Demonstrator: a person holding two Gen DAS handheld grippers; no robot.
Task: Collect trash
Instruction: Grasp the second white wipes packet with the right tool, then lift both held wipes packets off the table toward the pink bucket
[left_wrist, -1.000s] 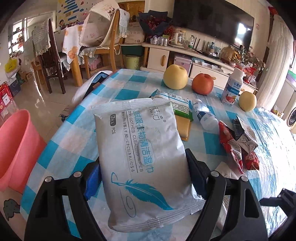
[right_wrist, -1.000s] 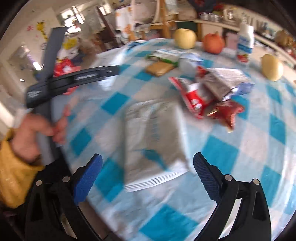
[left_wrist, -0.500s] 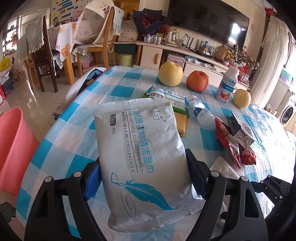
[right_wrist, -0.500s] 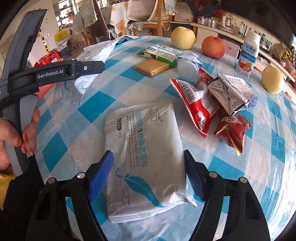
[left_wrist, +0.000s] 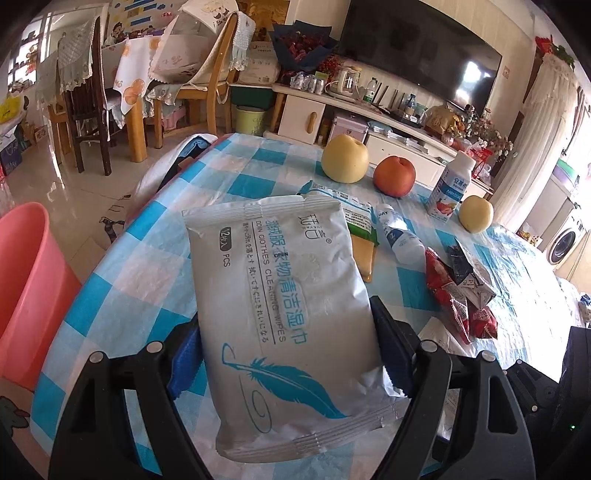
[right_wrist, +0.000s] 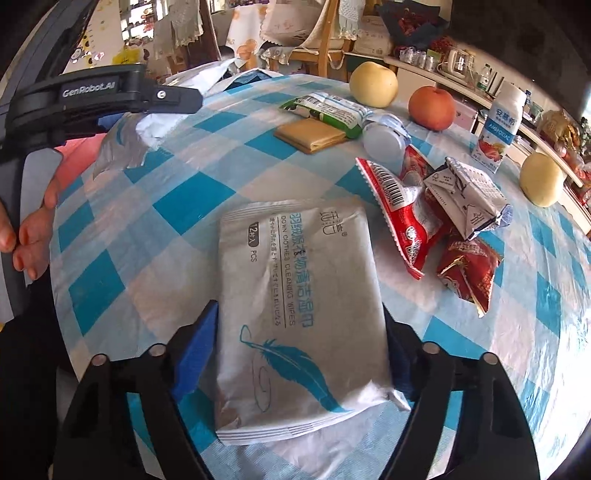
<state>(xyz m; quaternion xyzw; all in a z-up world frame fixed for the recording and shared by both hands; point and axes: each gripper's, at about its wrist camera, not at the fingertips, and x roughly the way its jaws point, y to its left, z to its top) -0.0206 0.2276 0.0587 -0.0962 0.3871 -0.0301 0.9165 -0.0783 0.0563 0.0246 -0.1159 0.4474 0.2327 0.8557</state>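
Observation:
Two silver wipes packs with a blue feather print are in view. My left gripper (left_wrist: 288, 354) is shut on one wipes pack (left_wrist: 280, 295) and holds it above the checked table (left_wrist: 147, 273). From the right wrist view that gripper and its pack (right_wrist: 118, 151) show at the upper left, with a hand on the handle. The second wipes pack (right_wrist: 299, 295) lies on the table (right_wrist: 110, 280), creased. My right gripper (right_wrist: 301, 347) is shut on it, pads against both long edges. Red snack wrappers (right_wrist: 413, 218) and a crumpled carton (right_wrist: 469, 199) lie to its right.
A green wrapper (right_wrist: 325, 110), a tan square (right_wrist: 310, 134) and a lying bottle (right_wrist: 380, 138) sit mid-table. Two pears (right_wrist: 373, 83), an apple (right_wrist: 430, 107) and a yogurt bottle (right_wrist: 498, 127) stand further back. A pink bucket (left_wrist: 26, 288) is on the floor left of the table.
My right gripper came forward over the second wipes pack and its fingers closed in against its sides. The left gripper kept hold of its pack and shifted slightly.

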